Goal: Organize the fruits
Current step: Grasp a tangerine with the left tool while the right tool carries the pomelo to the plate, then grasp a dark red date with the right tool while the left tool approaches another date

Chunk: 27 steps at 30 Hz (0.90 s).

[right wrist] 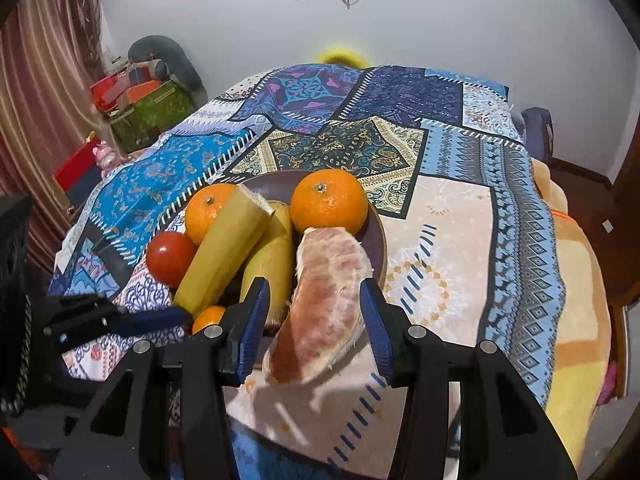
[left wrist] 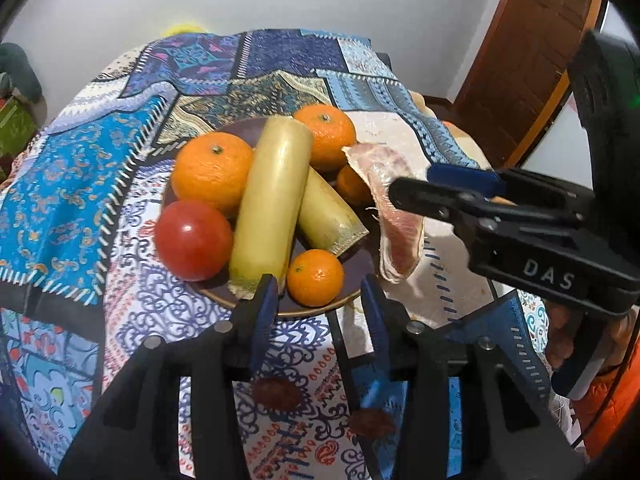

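Note:
A dark plate (left wrist: 308, 313) on the patchwork cloth holds two pale yellow sugarcane pieces (left wrist: 272, 200), a red tomato (left wrist: 194, 240), and several oranges (left wrist: 212, 172). My left gripper (left wrist: 318, 300) is open at the plate's near rim. A small orange (left wrist: 315, 278) lies just beyond its tips, and the long cane's cut end is beside its left finger. My right gripper (right wrist: 314, 312) is shut on a peeled pink pomelo segment (right wrist: 324, 300), which hangs over the plate's right edge (right wrist: 383, 240). In the left wrist view the right gripper (left wrist: 404, 194) comes in from the right with the pomelo segment (left wrist: 400, 248).
The patchwork cloth (right wrist: 452, 240) covers a round table that drops away on all sides. Boxes and bags (right wrist: 140, 100) are piled by a curtain at the far left. A wooden door (left wrist: 532, 60) stands at the right. A white wall lies behind.

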Motion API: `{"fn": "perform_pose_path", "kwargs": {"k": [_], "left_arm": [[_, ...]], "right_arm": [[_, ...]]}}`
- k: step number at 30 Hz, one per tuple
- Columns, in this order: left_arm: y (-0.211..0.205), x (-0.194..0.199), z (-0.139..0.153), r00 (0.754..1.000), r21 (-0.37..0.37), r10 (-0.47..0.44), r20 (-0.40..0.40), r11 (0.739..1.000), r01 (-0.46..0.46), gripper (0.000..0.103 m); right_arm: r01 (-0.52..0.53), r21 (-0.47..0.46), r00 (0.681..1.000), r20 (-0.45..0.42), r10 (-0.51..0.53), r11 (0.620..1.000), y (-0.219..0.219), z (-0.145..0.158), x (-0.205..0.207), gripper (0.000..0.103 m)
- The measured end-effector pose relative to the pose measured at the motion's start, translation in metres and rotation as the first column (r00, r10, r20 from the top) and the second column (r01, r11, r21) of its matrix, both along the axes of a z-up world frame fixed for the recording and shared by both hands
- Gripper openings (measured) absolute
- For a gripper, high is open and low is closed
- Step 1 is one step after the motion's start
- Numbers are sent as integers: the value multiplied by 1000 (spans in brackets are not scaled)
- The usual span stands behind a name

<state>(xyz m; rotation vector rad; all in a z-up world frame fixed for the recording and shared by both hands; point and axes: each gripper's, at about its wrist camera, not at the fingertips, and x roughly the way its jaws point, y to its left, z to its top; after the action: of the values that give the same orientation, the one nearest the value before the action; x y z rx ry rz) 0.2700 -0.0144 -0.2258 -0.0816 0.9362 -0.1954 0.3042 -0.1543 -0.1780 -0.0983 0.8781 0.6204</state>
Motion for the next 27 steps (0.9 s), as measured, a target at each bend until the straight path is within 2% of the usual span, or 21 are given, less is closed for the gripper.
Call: {"fn": "perform_pose_path", "kwargs": {"k": [6, 9, 12, 15, 19, 23, 27], "left_arm": [[7, -16, 14, 1000, 9, 21, 22, 1000, -21, 44], [12, -27, 20, 999, 27, 36, 35, 999, -37, 50], [18, -38, 23, 998, 46, 50, 36, 998, -52, 50], [23, -48, 26, 997, 58, 65, 35, 996, -67, 50], [32, -66, 28, 995, 76, 88, 44, 993, -91, 54], [40, -81, 29, 994, 78, 100, 43, 992, -103, 55], [47, -94, 29, 993, 78, 105, 47, 991, -108, 58]], "right_arm": [[13, -16, 1000, 5, -13, 1000, -11, 6, -13, 44], [15, -24, 1000, -6, -15, 1000, -18, 6, -21, 44], [10, -28, 1000, -13, -11, 1000, -22, 8, -32, 44], [3, -26, 1000, -24, -4, 1000, -23, 9, -44, 49], [-29, -35, 999, -37, 28, 999, -16, 9, -61, 49], [-54, -38, 997, -50, 52, 998, -6, 8, -77, 55], [-65, -45, 996, -62, 62, 997, 3, 5, -89, 56]]}}
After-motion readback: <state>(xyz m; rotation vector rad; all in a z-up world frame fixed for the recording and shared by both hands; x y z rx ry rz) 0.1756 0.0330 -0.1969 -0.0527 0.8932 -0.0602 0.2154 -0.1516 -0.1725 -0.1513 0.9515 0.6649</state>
